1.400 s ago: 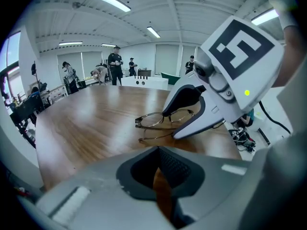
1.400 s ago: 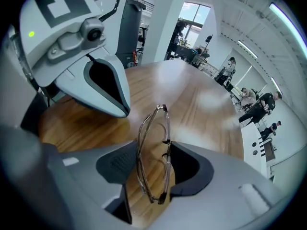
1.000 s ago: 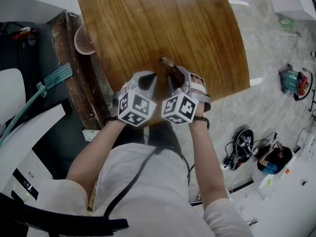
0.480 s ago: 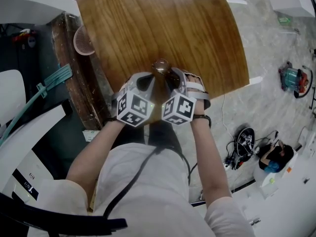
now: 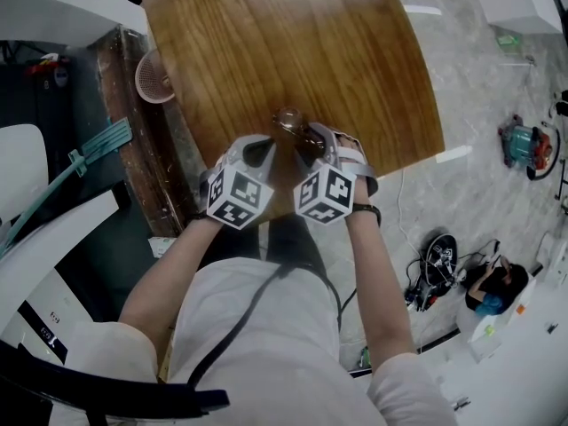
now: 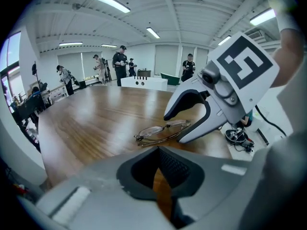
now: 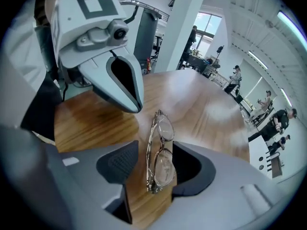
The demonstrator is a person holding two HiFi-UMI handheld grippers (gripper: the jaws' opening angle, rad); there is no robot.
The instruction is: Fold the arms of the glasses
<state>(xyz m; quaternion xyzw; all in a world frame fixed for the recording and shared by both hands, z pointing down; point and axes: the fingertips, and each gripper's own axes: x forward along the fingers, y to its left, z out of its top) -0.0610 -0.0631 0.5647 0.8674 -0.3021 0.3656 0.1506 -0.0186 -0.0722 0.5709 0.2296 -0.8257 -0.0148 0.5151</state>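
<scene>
Right gripper (image 7: 156, 163) jaws have just been opening, now wide, pads clear of glasses (image 7: 162, 128) lying between them on table (image 7: 91, 121), arms seemingly folded: release. Left gripper (image 6: 160, 174) alongside, closed, empty.

We count one pair of glasses (image 7: 160, 150), and in it two lenses. There are two tongs: the left tongs (image 6: 158, 148) and the right tongs (image 7: 156, 146), whose jaws have just been opening with the glasses between them. Each carries one marker cube, which makes two marker cubes (image 5: 238, 195) in all, and we see two forearms (image 5: 169, 269) behind them. We count one wooden surface (image 5: 293, 43) and one pink basket (image 5: 153, 75). Far back in the left gripper view we make out five people (image 6: 120, 61), perhaps more, since they are small and some may overlap.
</scene>
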